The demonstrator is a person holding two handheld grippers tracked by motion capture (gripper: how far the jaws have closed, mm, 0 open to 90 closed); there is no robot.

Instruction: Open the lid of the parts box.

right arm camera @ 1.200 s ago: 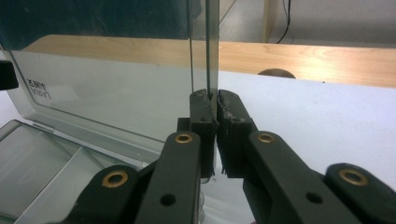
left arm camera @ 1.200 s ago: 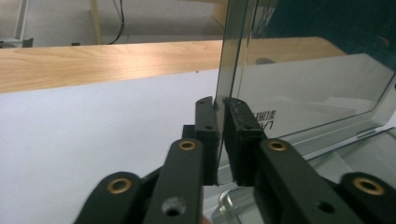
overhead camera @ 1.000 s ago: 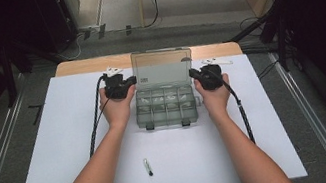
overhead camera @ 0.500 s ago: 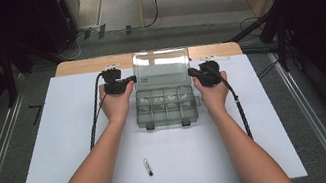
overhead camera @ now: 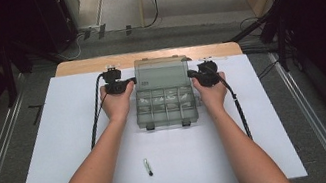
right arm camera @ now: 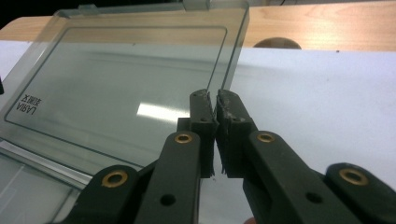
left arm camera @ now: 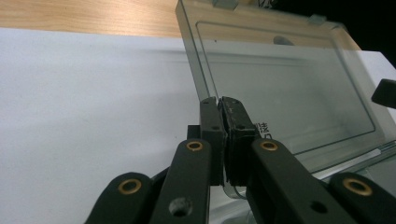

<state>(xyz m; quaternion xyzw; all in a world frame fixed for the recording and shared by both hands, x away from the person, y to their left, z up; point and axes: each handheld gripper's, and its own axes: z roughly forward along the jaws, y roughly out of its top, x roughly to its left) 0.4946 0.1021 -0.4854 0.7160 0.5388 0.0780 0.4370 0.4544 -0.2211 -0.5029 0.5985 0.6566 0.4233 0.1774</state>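
Observation:
A clear plastic compartment box (overhead camera: 167,113) lies in the middle of the white sheet with its lid (overhead camera: 160,74) swung open toward the far side. My left gripper (overhead camera: 131,82) is shut on the lid's left edge (left arm camera: 196,70); its jaws have just been closing with that edge between the pads, as the left gripper (left arm camera: 219,100) shows close up. My right gripper (overhead camera: 192,73) is shut on the lid's right edge (right arm camera: 236,51), the thin rim running down between the pads of the right gripper (right arm camera: 215,93). Small pale parts lie in several compartments.
A small dark pen-like stick (overhead camera: 148,166) lies on the white sheet (overhead camera: 58,140) near the front edge. A strip of wooden table (overhead camera: 90,63) shows behind the sheet. Cables trail from both grippers along the forearms. Metal rails flank the table.
The lid's far edge sits a little lower in the high view than a second ago. Both hands stay at the lid's sides in nearly the same places.

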